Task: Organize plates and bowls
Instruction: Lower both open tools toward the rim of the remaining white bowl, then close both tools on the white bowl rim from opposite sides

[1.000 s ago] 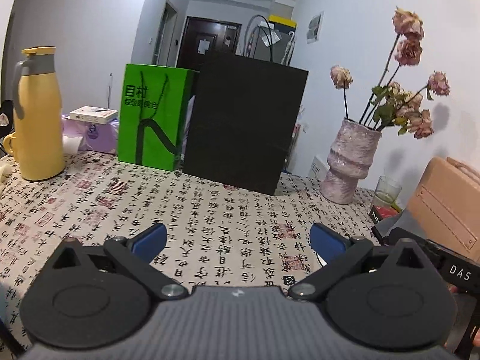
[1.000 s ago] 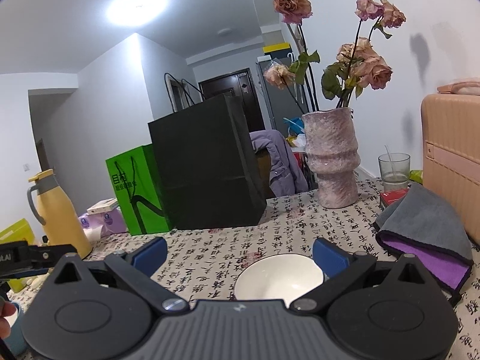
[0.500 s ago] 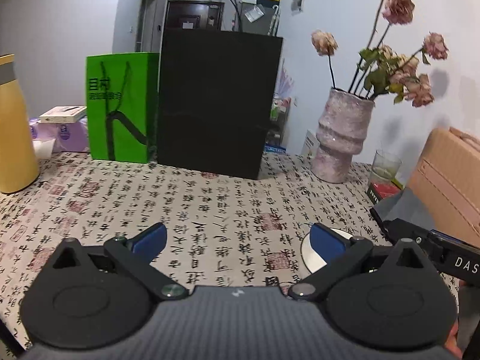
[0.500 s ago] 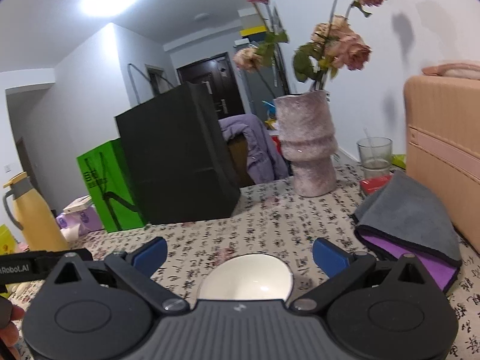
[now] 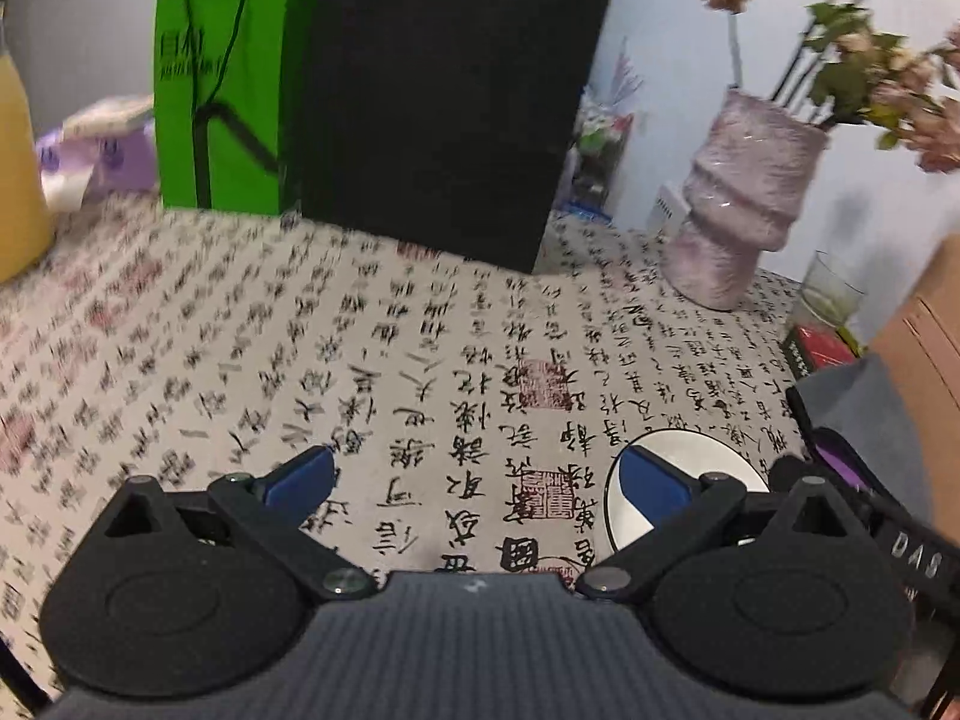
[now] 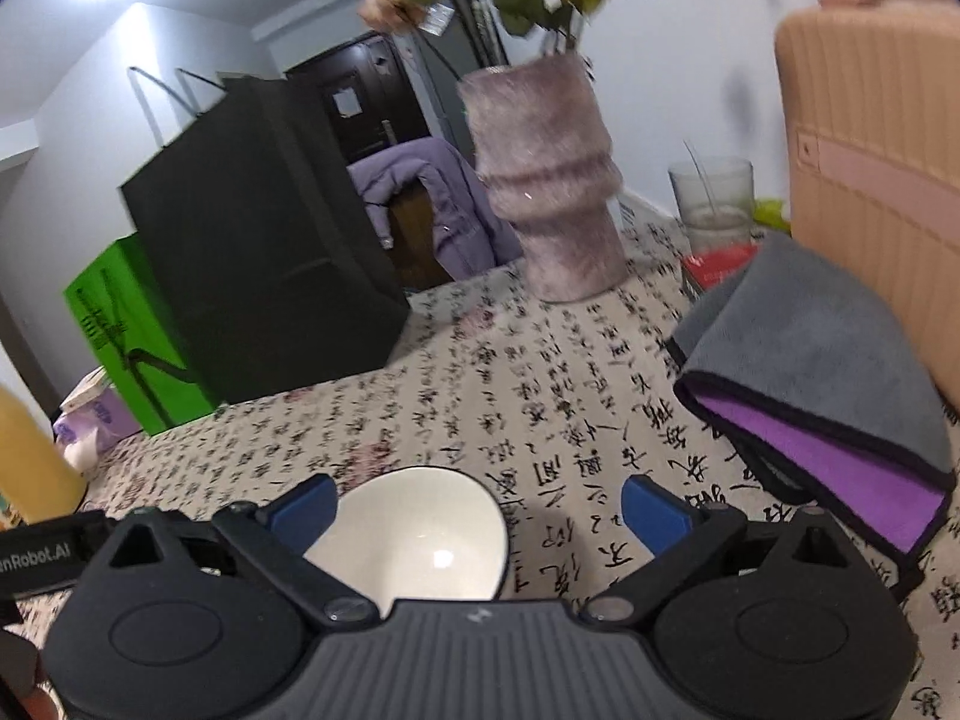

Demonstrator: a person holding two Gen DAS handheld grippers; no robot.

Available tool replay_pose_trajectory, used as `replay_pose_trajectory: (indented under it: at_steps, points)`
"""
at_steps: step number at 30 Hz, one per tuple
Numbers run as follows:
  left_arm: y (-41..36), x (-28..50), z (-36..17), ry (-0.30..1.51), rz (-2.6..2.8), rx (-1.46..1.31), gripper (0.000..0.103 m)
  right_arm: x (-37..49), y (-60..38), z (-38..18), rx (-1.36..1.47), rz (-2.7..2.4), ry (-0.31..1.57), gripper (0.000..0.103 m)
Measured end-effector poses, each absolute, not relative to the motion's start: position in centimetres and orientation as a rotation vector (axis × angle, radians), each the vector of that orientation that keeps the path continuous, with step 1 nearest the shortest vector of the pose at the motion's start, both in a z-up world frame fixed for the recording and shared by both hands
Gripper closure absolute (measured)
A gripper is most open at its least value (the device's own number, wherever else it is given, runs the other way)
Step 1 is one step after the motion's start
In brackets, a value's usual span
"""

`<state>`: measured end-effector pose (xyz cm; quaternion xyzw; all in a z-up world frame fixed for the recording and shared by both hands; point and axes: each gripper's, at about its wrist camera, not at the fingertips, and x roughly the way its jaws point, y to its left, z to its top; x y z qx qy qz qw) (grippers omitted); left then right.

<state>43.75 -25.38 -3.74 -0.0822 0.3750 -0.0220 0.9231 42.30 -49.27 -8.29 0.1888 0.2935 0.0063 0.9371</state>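
From my left wrist camera, the left gripper [image 5: 477, 477] hangs low over the table covered in a cream cloth printed with black calligraphy [image 5: 372, 360], its blue-padded fingers [image 5: 300, 477] spread wide with nothing between them. A round white ceramic bowl [image 5: 690, 456] sits on the cloth just beyond the right-hand finger, which hides part of its rim; I cannot tell whether the two touch. Farther back stand a tall black paper shopping bag [image 5: 444, 96] and, touching its left side, a bright green paper bag with black handles [image 5: 222, 96]. A mottled pink-grey ribbed vase holding dried roses [image 5: 744, 204] stands to the right, with a clear drinking glass [image 5: 834, 294] beyond it. A yellow flask [image 5: 18, 162] shows at the left edge, much of it cut off.

From my right wrist camera, the right gripper [image 6: 480, 501] also has its fingers [image 6: 654, 510] held wide apart, empty. The bowl [image 6: 414, 534] rests upright on the cloth [image 6: 540, 396] close under the tool, lying mostly between the fingers and nearer the left one, its glossy cream-white inside bare. To the right lies a folded grey-and-purple microfibre cloth [image 6: 822, 372], set against a ribbed peach-coloured case [image 6: 882, 180]. The vase [image 6: 546, 180], the glass [image 6: 714, 198] and the black bag [image 6: 258, 228] stand behind. Both views are blurred.
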Motion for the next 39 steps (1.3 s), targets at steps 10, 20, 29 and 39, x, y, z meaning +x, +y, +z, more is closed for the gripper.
replay_pose_trajectory:
  at_steps: [10, 20, 29, 39]
  points:
    - [-27.4, 45.7, -5.1, 0.798, -0.045, -0.118, 0.000, 42.6, -49.7, -10.5, 0.397, 0.029, 0.630, 0.012]
    - [-29.8, 47.0, -6.7, 0.840, -0.065, -0.031, 0.014, 43.3, -49.2, -12.2, 0.394, 0.064, 0.682, 0.037]
    - [-30.7, 47.6, -8.1, 0.888, -0.127, -0.037, 0.046, 43.6, -49.5, -13.1, 0.427, 0.068, 0.695, 0.065]
    - [-32.1, 47.8, -9.2, 0.916, -0.186, -0.025, 0.077, 43.5, -49.1, -13.4, 0.438, 0.098, 0.690, 0.076]
